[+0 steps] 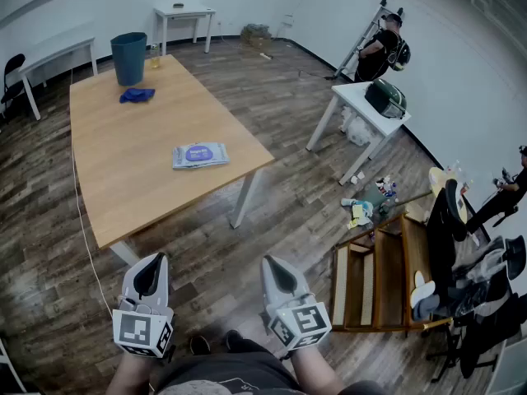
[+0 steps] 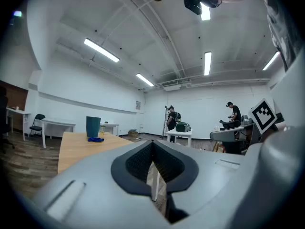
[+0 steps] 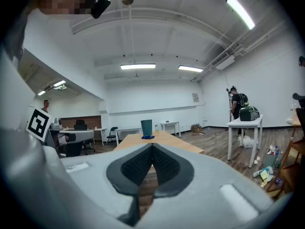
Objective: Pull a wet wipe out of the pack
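i saw bare tabletop [image 1: 123,179] all round the wipe pack [image 1: 200,155]; bin [image 1: 129,58] and blue cloth [image 1: 137,95] stood well apart.

Wooden table [image 1: 123,163] with wipe pack [image 1: 200,155], blue cloth [image 1: 137,95], teal bin [image 1: 129,58], small bottle [image 1: 154,54].

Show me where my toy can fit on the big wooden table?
The wooden table is bare at its near end, this side of the wipe pack, and between the pack and the blue cloth. The far end is crowded: bin, cloth, bottle.
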Motion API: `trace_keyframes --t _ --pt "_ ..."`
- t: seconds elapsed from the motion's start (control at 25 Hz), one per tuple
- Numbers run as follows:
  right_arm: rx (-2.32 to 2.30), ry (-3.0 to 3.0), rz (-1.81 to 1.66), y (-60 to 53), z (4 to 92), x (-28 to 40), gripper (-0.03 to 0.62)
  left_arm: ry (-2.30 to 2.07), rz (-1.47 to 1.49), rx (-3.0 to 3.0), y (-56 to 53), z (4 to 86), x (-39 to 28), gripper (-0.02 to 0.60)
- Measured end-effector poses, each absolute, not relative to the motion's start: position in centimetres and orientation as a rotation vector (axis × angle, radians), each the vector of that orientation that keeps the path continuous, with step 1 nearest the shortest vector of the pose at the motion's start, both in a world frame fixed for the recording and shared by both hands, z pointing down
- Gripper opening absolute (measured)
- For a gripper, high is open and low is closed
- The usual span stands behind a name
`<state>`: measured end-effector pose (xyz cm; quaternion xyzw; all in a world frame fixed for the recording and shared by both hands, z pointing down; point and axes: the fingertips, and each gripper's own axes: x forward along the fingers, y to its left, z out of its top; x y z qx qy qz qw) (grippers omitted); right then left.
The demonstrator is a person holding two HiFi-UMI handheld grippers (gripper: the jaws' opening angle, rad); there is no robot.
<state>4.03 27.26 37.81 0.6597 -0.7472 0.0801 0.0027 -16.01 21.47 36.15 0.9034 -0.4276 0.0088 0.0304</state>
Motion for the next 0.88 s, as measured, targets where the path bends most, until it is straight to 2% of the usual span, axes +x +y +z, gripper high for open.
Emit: trace_keyframes --t 0.24,0.88 --pt "2.105 -2.296 0.249 28.5 38.1 4.7 -0.009 -1.231 0.037 2.822 22.4 36.4 -14.6 0.018" --pt "2.104 -2.386 0.267 28.1 38.0 1.8 -0.009 -1.363 0.049 2.804 22.7 37.3 -18.9 0.018"
